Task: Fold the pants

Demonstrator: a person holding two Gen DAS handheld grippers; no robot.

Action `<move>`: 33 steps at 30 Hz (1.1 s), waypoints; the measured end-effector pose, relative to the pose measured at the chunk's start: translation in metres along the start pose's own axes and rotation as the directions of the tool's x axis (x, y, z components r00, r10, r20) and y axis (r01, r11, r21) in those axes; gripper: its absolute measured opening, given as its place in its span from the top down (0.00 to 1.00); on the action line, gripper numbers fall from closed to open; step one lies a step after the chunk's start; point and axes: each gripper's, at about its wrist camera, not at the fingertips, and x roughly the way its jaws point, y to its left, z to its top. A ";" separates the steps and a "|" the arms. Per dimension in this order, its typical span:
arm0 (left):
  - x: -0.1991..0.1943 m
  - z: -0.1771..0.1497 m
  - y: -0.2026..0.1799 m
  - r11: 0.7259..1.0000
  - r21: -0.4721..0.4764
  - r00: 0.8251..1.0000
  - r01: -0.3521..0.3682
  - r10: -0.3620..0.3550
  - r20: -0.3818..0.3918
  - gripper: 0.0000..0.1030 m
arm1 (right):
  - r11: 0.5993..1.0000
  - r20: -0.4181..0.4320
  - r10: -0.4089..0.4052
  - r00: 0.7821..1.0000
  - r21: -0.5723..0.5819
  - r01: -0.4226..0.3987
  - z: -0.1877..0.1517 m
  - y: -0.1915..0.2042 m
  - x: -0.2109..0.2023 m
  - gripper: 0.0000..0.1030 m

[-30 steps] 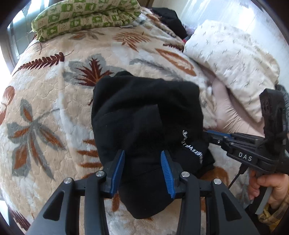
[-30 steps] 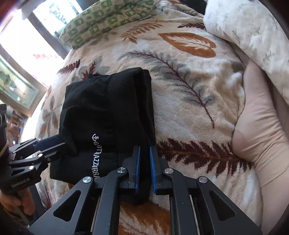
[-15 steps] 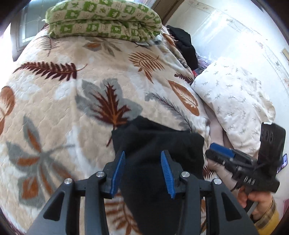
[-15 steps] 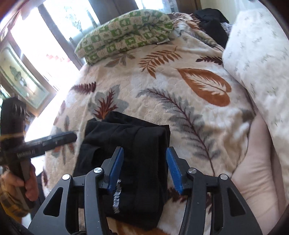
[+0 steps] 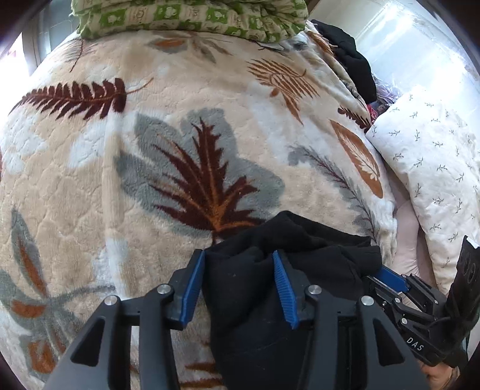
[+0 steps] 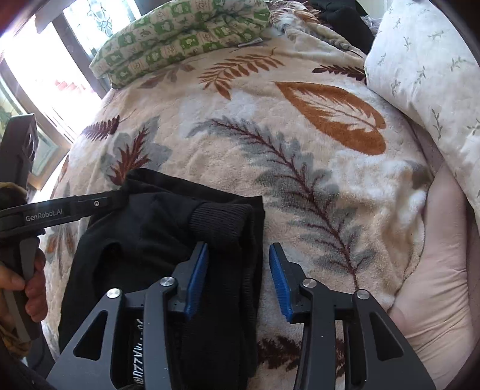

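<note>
Standing wide apart, the blue pads of the left hand-held gripper (image 5: 238, 285) straddle a bunched fold of the black pants (image 5: 288, 258) without pinching it. The right hand-held gripper (image 6: 238, 280) is just as wide, one pad against the ribbed cuff (image 6: 222, 223), the other over bare blanket. The pants lie folded into a compact bundle on the leaf-patterned blanket (image 5: 150, 180) covering the bed, a white pillow (image 6: 426, 69) and a green checked quilt (image 5: 186, 18) lying farther off.
</note>
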 end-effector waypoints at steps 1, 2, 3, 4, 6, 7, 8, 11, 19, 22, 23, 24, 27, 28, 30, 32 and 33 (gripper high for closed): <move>-0.002 0.001 0.001 1.000 -0.011 1.000 0.014 -0.014 -0.001 0.52 | 1.000 -0.003 0.014 1.000 0.016 -0.014 0.000 -0.003 0.000 0.60; -0.006 0.001 0.004 0.999 -0.029 0.999 0.034 -0.034 0.002 0.52 | 0.998 -0.005 0.037 0.999 0.043 -0.037 0.000 -0.008 -0.003 0.59; -0.013 0.000 0.008 0.998 -0.044 0.998 0.055 -0.055 0.015 0.52 | 0.996 0.003 0.052 0.999 0.072 -0.052 0.000 -0.012 -0.009 0.59; -0.021 -0.002 0.008 0.997 -0.044 0.998 0.063 -0.062 0.032 0.52 | 0.995 0.009 0.049 0.999 0.088 -0.049 0.000 -0.015 -0.014 0.59; -0.038 -0.010 0.004 0.998 -0.013 0.996 0.063 -0.062 0.071 0.55 | 0.992 0.016 0.048 0.999 0.113 -0.049 -0.003 -0.019 -0.027 0.59; -0.047 -0.017 0.000 0.998 0.006 0.994 0.069 -0.069 0.085 0.55 | 0.989 0.016 0.071 0.997 0.129 -0.072 -0.004 -0.021 -0.033 0.59; -0.055 -0.025 -0.004 0.996 0.026 0.992 0.081 -0.083 0.094 0.55 | 0.985 0.014 0.096 0.995 0.143 -0.097 -0.006 -0.022 -0.039 0.58; -0.072 -0.054 -0.016 0.991 0.078 0.987 0.113 -0.121 0.103 0.55 | 0.977 -0.006 0.151 0.988 0.155 -0.149 -0.015 -0.016 -0.049 0.58; -0.051 -0.106 -0.032 0.990 0.138 0.996 0.040 -0.050 0.068 0.54 | 0.993 -0.104 0.094 0.990 0.078 -0.086 -0.054 0.005 -0.023 0.61; -0.067 -0.103 -0.033 0.989 0.131 0.994 0.063 -0.074 0.084 0.51 | 0.983 -0.063 0.129 0.990 0.136 -0.120 -0.052 -0.005 -0.038 0.60; -0.071 -0.101 -0.032 0.990 0.129 0.993 0.061 -0.073 0.090 0.42 | 0.984 -0.037 0.123 0.992 0.137 -0.116 -0.052 -0.008 -0.045 0.58; -0.076 -0.100 -0.031 0.991 0.126 0.993 0.048 -0.061 0.102 0.35 | 0.983 -0.024 0.125 0.992 0.139 -0.120 -0.052 -0.009 -0.048 0.54; -0.084 -0.098 -0.029 0.992 0.128 0.991 -0.005 -0.012 0.136 0.20 | 0.976 -0.005 0.147 0.989 0.162 -0.145 -0.052 -0.015 -0.052 0.51; -0.086 -0.098 -0.028 0.991 0.131 0.991 -0.016 -0.002 0.135 0.20 | 0.975 -0.002 0.149 0.989 0.166 -0.146 -0.051 -0.015 -0.051 0.50; -0.085 -0.096 -0.028 0.991 0.133 0.991 -0.035 0.018 0.133 0.20 | 0.975 -0.004 0.154 0.988 0.162 -0.152 -0.049 -0.016 -0.050 0.48; -0.084 -0.096 -0.029 0.990 0.136 0.991 -0.048 0.030 0.132 0.19 | 0.975 -0.005 0.158 0.987 0.157 -0.156 -0.049 -0.016 -0.050 0.43; -0.082 -0.096 -0.029 0.989 0.137 0.991 -0.055 0.037 0.128 0.19 | 0.977 -0.006 0.155 0.988 0.151 -0.153 -0.049 -0.015 -0.049 0.41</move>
